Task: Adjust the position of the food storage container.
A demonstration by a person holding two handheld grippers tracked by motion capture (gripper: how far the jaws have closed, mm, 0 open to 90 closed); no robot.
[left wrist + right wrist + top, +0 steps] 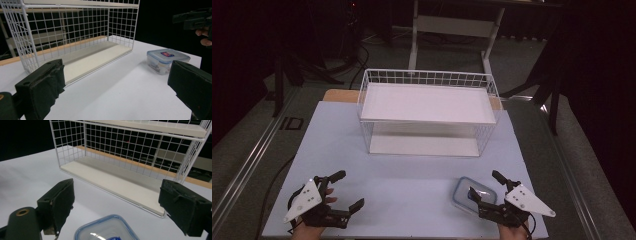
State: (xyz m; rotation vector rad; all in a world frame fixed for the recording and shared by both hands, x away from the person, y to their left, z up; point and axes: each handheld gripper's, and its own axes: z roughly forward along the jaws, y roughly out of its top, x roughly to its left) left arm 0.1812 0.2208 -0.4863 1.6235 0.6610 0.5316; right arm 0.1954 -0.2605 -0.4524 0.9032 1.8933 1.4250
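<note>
Container with a clear body and blue-rimmed lid lies near the worktop's front right corner; its small red-and-blue label is too small to read. Right gripper hovers just over it, fingers spread wide, holding nothing. Left gripper, near the front left corner, is likewise spread and empty. White wire rack stands toward the far edge.

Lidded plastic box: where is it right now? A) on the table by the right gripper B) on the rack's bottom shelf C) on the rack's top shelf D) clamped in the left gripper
A: the box sits on the table, just ahead of the open right gripper.
</note>
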